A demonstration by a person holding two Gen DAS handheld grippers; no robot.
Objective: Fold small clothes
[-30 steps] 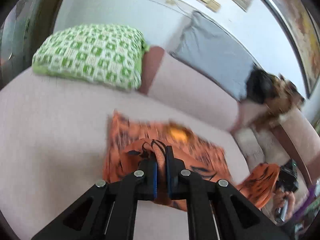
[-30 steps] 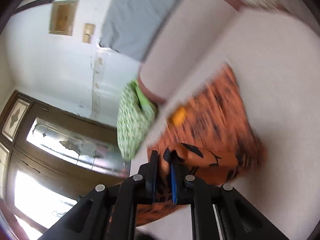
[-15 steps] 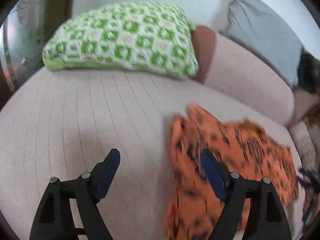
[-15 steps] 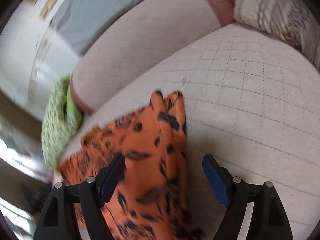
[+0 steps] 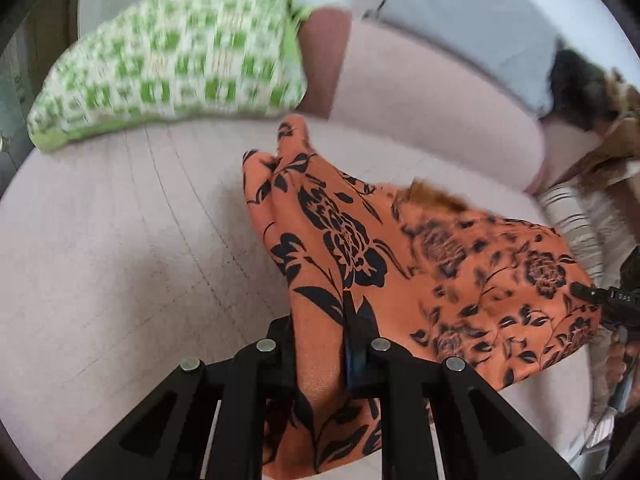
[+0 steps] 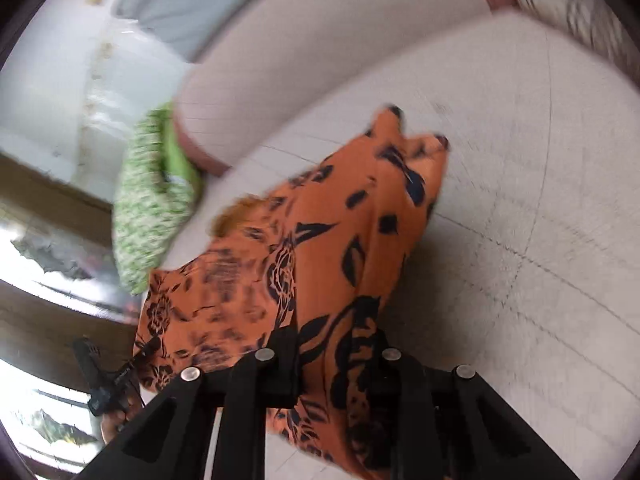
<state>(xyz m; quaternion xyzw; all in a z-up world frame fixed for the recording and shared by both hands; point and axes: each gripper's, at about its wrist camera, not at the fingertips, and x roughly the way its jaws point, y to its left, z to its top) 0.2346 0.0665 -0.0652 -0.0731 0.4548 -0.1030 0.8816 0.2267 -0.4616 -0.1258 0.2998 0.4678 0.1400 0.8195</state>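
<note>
An orange garment with black flower print (image 5: 420, 256) lies on the pale pink sofa seat (image 5: 120, 240). My left gripper (image 5: 320, 332) is shut on a thick fold at its near left edge. In the right wrist view the same garment (image 6: 320, 248) runs away from me, and my right gripper (image 6: 336, 356) is shut on its near right edge. The cloth covers the fingertips of both grippers. The other gripper shows at the right edge of the left wrist view (image 5: 616, 304) and at the lower left of the right wrist view (image 6: 108, 380).
A green and white checked cushion (image 5: 172, 64) leans at the sofa's back left. A grey cushion (image 5: 460, 12) rests on the backrest. A dark furry thing (image 5: 580, 88) and a striped cream cushion (image 5: 576, 224) lie at the right. A glazed wooden door (image 6: 48, 260) stands behind.
One second ago both grippers held the cloth; half a second ago both were open and apart above it. Now both are shut on the garment's near edges again.
</note>
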